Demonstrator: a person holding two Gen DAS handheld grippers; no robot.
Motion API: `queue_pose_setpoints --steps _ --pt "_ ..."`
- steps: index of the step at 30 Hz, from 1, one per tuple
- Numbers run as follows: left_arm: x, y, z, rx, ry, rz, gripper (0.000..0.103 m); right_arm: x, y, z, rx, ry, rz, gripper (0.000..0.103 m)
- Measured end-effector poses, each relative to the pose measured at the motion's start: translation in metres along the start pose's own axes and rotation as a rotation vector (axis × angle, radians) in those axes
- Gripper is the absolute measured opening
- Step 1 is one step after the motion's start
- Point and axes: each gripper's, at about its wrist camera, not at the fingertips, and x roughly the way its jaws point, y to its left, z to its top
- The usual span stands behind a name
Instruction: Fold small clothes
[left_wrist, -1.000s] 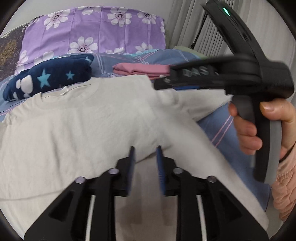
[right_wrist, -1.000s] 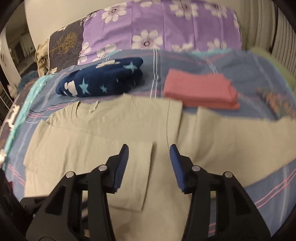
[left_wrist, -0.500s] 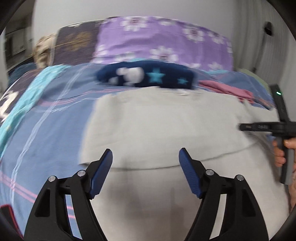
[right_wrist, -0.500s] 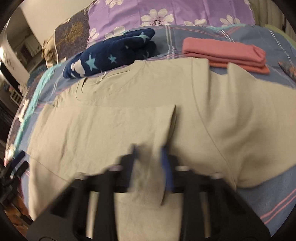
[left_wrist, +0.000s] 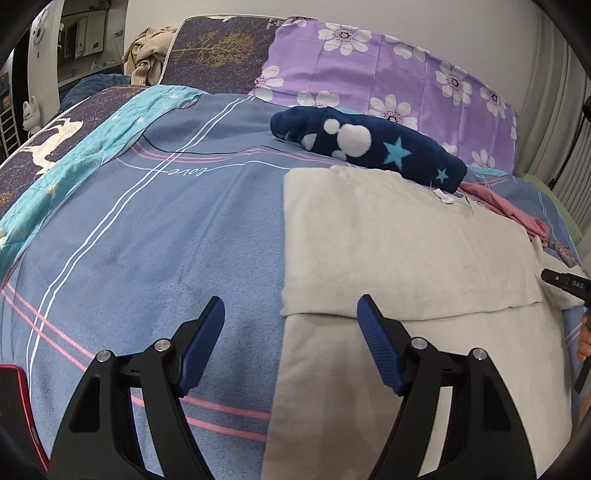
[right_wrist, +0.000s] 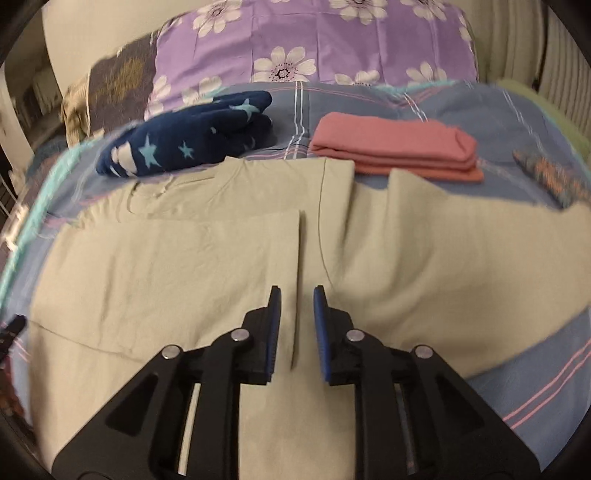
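Behind shirt (right_wrist: 207, 280): navy bundle (right_wrist: 192, 144), pink stack (right_wrist: 399, 151).

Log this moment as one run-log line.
step: folding beige shirt | left gripper: closing, nothing between | right gripper: opening over folded sleeve edge

**A bed under a blue striped blanket, three garments laid on it**

The bed (left_wrist: 147, 258) is covered by a blue blanket (right_wrist: 535, 380) crossed with thin white and pink stripes. A pale shirt (left_wrist: 406, 251) lies spread flat across its middle, one side already folded inward over the body. Beyond the shirt's collar, touching its far edge, rests a rolled navy fleece garment (right_wrist: 184, 144) patterned with stars. Beside that, to the right in the right wrist view, sits a neatly folded pink garment (right_wrist: 399, 147). A purple flowered pillow (left_wrist: 388, 74) stands at the head of the bed, behind them.
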Motion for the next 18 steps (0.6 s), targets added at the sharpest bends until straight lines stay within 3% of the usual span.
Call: queue_pose_setpoints --steps 3,4,7,9,11,13,18 --pt "-0.004 -0.018 0.007 0.021 -0.040 -0.041 0.032 -0.020 0.004 -0.011 -0.027 -0.032 0.094 0.021" --pt "-0.005 -0.027 0.010 0.034 -0.052 -0.055 0.026 -0.020 0.008 -0.017 -0.049 -0.011 0.131 0.021" --pt "0.003 -0.060 0.013 0.110 -0.047 -0.108 0.022 0.012 0.011 -0.034 -0.087 0.115 0.077 0.032" --pt "0.023 -0.082 0.009 0.164 0.013 -0.134 0.023 0.014 0.011 -0.044 -0.134 0.063 0.090 0.033" --pt "0.050 -0.097 -0.002 0.215 0.101 -0.112 0.024 0.010 0.011 -0.045 -0.139 0.072 0.096 0.034" --pt "0.054 -0.104 -0.007 0.257 0.087 -0.070 0.026 0.000 0.004 -0.044 -0.113 0.094 0.108 0.035" --pt "0.053 -0.098 -0.006 0.237 0.097 -0.091 0.027 -0.065 -0.083 -0.030 0.098 -0.143 0.043 0.025"
